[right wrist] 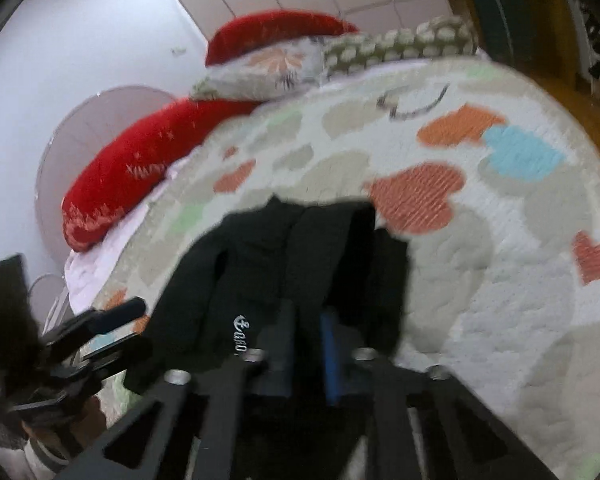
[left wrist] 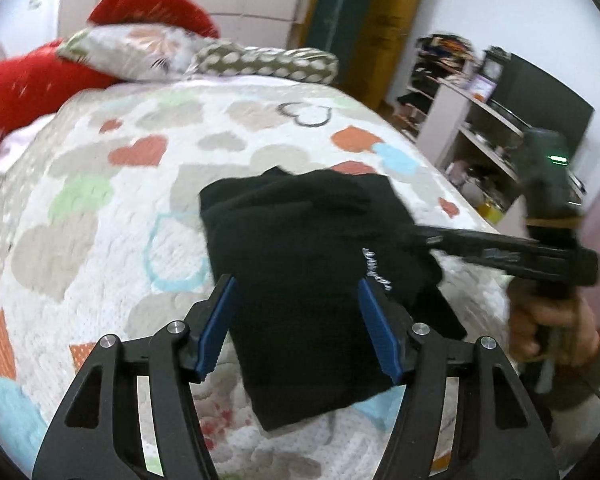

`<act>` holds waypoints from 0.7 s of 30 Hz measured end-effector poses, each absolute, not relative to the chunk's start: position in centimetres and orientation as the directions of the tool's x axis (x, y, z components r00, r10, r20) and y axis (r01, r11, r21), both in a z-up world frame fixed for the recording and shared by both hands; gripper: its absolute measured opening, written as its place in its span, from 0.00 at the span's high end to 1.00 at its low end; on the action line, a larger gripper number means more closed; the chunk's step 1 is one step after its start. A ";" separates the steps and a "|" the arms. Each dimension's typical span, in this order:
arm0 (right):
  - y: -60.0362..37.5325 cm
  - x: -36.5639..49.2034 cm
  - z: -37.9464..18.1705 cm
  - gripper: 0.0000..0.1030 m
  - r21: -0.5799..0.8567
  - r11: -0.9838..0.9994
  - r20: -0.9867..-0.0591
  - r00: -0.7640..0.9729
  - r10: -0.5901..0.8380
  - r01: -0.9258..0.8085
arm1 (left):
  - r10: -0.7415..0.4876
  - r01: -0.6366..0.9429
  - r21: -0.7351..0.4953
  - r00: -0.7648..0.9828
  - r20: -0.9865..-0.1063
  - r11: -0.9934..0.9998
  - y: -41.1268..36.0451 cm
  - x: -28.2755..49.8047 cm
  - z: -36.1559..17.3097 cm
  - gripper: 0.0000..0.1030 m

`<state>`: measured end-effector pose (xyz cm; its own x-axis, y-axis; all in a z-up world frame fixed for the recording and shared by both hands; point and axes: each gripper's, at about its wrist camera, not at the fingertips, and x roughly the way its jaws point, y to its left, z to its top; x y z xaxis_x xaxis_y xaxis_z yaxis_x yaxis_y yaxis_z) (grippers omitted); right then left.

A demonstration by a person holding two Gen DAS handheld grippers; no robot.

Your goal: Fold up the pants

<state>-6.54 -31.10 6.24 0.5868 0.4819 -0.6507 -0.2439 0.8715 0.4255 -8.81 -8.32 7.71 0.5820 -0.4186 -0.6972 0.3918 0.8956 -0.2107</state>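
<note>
Two tools: left tool (left wrist: 298, 326) agape, right tool (right wrist: 306, 354) clamping one pants (left wrist: 300, 256).

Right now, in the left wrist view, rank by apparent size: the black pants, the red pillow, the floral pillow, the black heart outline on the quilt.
1. Pants, largest, though nearest the camera.
2. Red pillow.
3. Floral pillow, close to the red one, so unsure.
4. Heart outline, smallest.

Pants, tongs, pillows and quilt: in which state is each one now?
Pants: black, folded into a bundle, lying on the quilt.
Left tongs: open, blue pads either side of the pants, not pressing.
Right tongs: shut on the pants' edge.
Quilt: spread flat over the bed.
Red pillows: piled at the bed's head.
Floral pillow: lying on the red ones.
</note>
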 end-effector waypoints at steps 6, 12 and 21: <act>-31.1 -7.3 5.7 0.95 0.366 0.901 -0.699 0.572 0.430 -0.232 | -0.363 0.307 -0.219 0.568 -0.739 0.926 -8.6 -7.7 5.8 0.39; -31.4 -7.2 5.6 0.94 0.389 0.906 -0.698 0.588 0.409 -0.168 | -0.345 0.269 -0.230 0.552 -0.759 0.935 -8.7 -7.1 5.1 0.38; -28.6 -6.9 9.0 0.91 0.327 0.914 -0.644 0.652 0.401 -0.240 | -0.287 0.256 -0.158 0.617 -0.733 0.954 -8.3 -6.7 7.3 0.38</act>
